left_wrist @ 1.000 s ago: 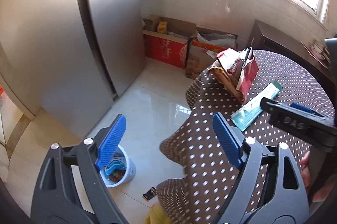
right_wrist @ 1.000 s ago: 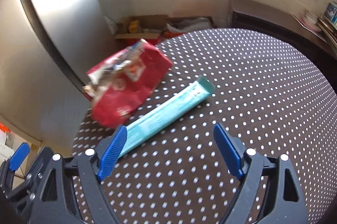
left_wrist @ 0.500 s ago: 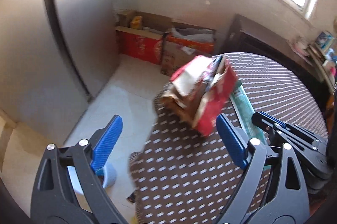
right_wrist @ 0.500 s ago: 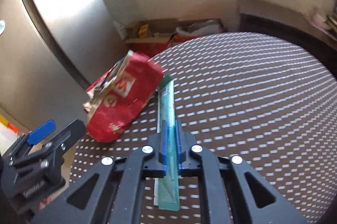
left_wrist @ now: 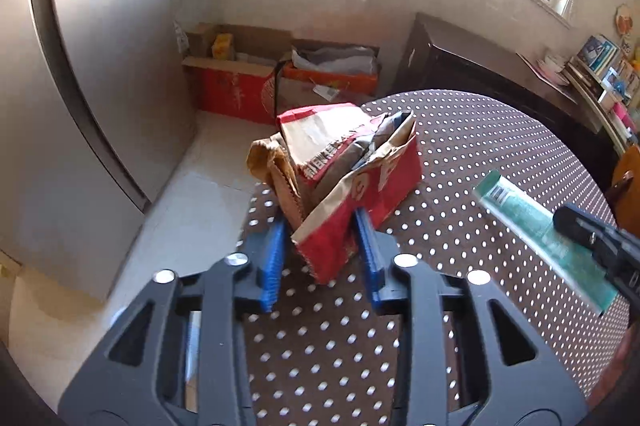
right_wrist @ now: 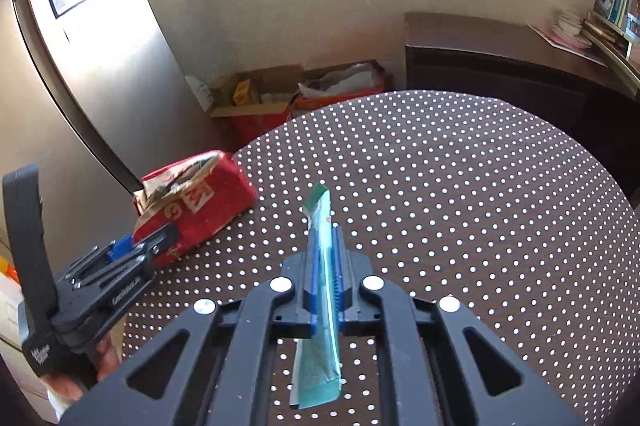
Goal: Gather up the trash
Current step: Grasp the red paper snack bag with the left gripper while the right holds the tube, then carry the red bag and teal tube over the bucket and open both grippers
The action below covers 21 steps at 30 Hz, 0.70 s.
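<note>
Polka-dot tablecloth (right_wrist: 460,186) covers a round table. Red paper bag (left_wrist: 352,178) sits at its left edge; left gripper (left_wrist: 322,250) has just been closing, jaws now narrow around the bag's near corner. Teal wrapper (right_wrist: 320,266), a second ago flat on the cloth, is now pinched upright in the right gripper (right_wrist: 324,286). Both pieces look ready to lift.

The left claw (left_wrist: 322,258) fills the bottom centre of its own view, pointing steeply downward. Its blue pads (left_wrist: 273,262) have just been closing, and they now stand on either side of a red paper bag (left_wrist: 352,186), at its lower corner. The right claw (right_wrist: 326,290) sits at the bottom centre of its view, clamped tight on a teal wrapper (right_wrist: 320,222). At lower left there, a hand (right_wrist: 102,358) grips the left claw's handle.
</note>
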### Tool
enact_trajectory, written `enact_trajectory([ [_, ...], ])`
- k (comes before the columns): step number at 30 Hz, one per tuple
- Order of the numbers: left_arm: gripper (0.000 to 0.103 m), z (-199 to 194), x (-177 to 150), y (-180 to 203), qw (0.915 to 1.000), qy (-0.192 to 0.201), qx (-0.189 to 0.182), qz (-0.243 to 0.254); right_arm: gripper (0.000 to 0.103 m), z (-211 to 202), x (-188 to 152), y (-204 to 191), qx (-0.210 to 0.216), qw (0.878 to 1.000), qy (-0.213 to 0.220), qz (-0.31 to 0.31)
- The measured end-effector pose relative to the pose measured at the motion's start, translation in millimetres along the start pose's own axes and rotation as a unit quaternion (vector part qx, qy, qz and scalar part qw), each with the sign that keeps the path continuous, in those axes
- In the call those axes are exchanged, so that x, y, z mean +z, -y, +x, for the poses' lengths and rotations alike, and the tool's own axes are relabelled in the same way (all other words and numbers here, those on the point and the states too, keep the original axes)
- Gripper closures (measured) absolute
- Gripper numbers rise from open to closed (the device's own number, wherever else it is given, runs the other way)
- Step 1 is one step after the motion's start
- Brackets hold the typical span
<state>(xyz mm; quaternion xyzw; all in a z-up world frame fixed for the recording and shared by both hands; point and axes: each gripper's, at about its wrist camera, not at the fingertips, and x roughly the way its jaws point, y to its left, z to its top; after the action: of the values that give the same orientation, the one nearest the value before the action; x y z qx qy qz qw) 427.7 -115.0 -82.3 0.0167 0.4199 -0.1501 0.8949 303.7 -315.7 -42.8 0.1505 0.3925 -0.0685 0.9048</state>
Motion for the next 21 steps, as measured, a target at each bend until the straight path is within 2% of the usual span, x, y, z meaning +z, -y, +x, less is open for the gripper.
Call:
enact_trajectory([
  [8,0.075,-46.6,-13.7,-16.3,0.9989,0.037,0.023,-0.016,0.097,-15.3,-0.6,-23.1,0.037,0.999,0.019,-0.006],
  [9,0.076,-54.1,-16.2,-21.3,0.9981,0.045,0.035,-0.023,0.097,-18.2,-1.6,-27.9,0.043,0.999,0.022,-0.011],
  [11,0.077,-67.0,-21.0,-27.5,0.9972,0.055,0.044,-0.027,0.097,-24.6,-4.3,-38.4,0.050,0.998,0.026,-0.020],
  [12,0.083,-74.1,-24.2,-32.1,0.9967,0.059,0.045,-0.031,0.097,-27.7,-5.9,-45.1,0.056,0.998,0.028,-0.023],
  [13,0.084,-79.8,-26.9,-37.0,0.9962,0.063,0.049,-0.035,0.097,-30.6,-7.4,-51.6,0.060,0.997,0.029,-0.026],
  [21,0.086,-117.2,-46.4,-84.8,0.9899,0.086,0.085,-0.074,0.097,-51.7,-24.1,-110.2,0.101,0.992,0.038,-0.063],
])
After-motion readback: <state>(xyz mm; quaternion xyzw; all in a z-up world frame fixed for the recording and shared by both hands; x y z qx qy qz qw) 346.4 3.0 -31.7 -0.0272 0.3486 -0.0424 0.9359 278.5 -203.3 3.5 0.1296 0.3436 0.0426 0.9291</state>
